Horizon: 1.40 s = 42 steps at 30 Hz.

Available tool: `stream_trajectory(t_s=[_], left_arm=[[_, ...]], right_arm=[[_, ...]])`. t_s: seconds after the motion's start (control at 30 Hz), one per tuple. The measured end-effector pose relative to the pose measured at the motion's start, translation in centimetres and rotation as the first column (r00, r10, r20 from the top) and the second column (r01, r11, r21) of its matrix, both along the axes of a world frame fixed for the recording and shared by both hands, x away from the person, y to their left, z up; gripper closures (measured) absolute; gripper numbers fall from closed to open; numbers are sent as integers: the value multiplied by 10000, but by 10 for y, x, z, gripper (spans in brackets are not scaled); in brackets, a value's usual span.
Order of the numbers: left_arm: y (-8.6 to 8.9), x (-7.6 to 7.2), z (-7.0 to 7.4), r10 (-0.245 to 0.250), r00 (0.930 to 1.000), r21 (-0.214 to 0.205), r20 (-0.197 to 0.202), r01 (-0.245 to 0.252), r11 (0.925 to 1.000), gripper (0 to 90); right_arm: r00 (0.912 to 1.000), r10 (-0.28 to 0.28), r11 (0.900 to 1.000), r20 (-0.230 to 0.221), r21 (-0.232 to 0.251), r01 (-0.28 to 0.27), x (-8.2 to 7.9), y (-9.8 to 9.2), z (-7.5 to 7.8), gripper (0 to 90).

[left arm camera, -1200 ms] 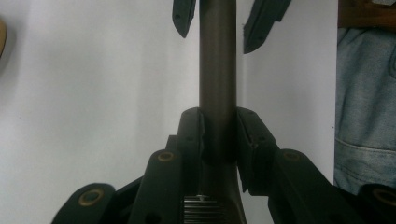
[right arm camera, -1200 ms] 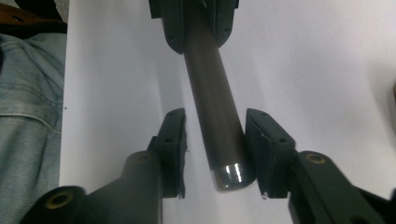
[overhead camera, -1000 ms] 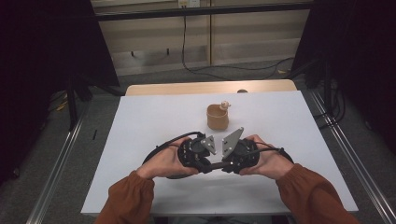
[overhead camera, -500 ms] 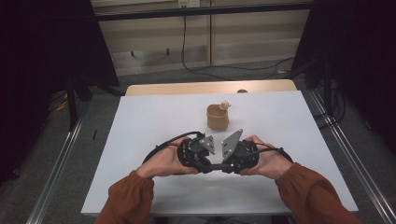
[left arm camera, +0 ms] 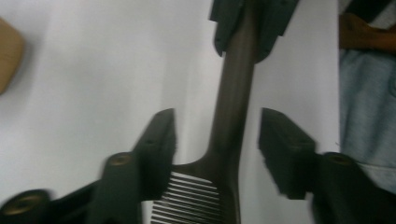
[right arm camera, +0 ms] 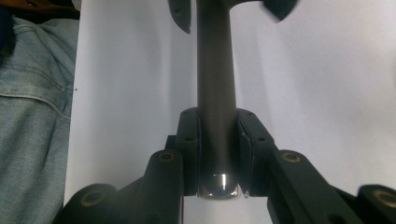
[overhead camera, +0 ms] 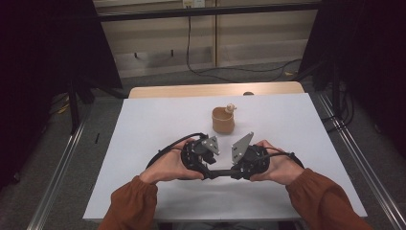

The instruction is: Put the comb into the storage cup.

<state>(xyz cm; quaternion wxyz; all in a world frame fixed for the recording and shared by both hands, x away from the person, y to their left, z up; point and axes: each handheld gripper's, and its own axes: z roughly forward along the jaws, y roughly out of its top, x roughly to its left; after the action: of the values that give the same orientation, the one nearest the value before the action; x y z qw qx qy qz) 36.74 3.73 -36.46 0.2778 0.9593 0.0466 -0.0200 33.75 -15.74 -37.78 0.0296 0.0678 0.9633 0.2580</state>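
Note:
A dark comb (overhead camera: 221, 171) hangs level between my two grippers, low over the white sheet. My right gripper (right arm camera: 217, 140) is shut on the end of its handle (right arm camera: 215, 84), pads pressed to both sides. My left gripper (left arm camera: 217, 135) stands open around the other end, where the handle meets the teeth (left arm camera: 187, 196). Its jaws have just been opening, and its pads (left arm camera: 161, 133) are clear of the comb on both sides. In the high view the left gripper (overhead camera: 207, 168) and the right gripper (overhead camera: 237, 171) face each other near the table's front edge.
A brown cup (overhead camera: 223, 120) with a small pale thing at its rim stands upright on the white sheet (overhead camera: 153, 124), beyond the grippers. A wooden table edge (overhead camera: 191, 90) shows behind the sheet. The person's jeans (right arm camera: 32, 107) lie close to the front edge.
In the high view both hands, the comb and the cup stay where they were; no shift is visible.

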Motion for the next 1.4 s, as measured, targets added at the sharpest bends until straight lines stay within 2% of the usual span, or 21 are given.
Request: stream_trajectory(t_s=[0.1,0.17,0.27,0.37,0.47,0.73,0.8,0.9,0.97,1.0,1.03,1.1,1.2,1.23,1.27,1.4], left_arm=[[5,4,0,420,9991,-449,-4,-420,9981,257],[10,6,0,769,9970,-778,-32,-769,9940,194],[17,9,1,1111,9938,-886,73,-1100,9900,135],[22,8,1,1345,9909,-1017,0,-1338,9858,95],[27,6,1,1330,9911,-1219,9,-1319,9837,58],[39,4,0,1654,9861,-1594,153,-1609,9740,51],[43,5,-1,1812,9834,-1723,94,-1769,9690,50],[50,7,-1,2165,9762,-1875,99,-2109,9594,50],[55,8,-1,2533,9673,-1805,123,-2470,9521,50],[57,8,-1,2792,9601,-1900,150,-2714,9435,50],[59,8,-1,2934,9559,-1968,145,-2849,9381,49],[65,8,0,3099,9507,-2073,116,-3009,9308,48],[73,7,2,3443,9386,-2282,211,-3308,9157,48],[75,6,3,3508,9361,-2288,269,-3358,9137,48],[76,5,3,3654,9305,-2413,243,-3493,9054,48],[80,2,6,3920,9191,-2723,391,-3677,8892,48]], right_arm=[[9999,-169,9998,8,122,169,1,-4,3,728],[9998,-221,9996,-23,193,221,1,-6,4,728],[9993,-352,9990,-136,265,356,0,-9,5,728],[9986,-482,9981,-238,360,490,0,-12,4,728],[9977,-615,9973,-288,386,626,0,-17,1,728],[9932,-1117,9919,-334,568,1134,-3,-34,0,728],[9924,-1179,9908,-365,624,1200,-4,-39,-1,728],[9904,-1328,9888,-381,634,1350,-6,-46,-2,728],[9888,-1452,9867,-348,688,1473,-7,-52,-2,728],[9877,-1523,9852,-364,735,1546,-8,-54,-2,728],[9865,-1598,9840,-348,747,1620,-8,-57,-2,728],[9836,-1771,9801,-336,848,1794,-10,-62,-2,728],[9802,-1961,9756,-277,955,1979,-12,-68,-1,728],[9786,-2043,9735,-237,1003,2057,-13,-70,-1,727],[9762,-2165,9700,-164,1094,2169,-14,-72,0,728],[9696,-2446,9588,37,1500,2413,-18,-76,1,728]])
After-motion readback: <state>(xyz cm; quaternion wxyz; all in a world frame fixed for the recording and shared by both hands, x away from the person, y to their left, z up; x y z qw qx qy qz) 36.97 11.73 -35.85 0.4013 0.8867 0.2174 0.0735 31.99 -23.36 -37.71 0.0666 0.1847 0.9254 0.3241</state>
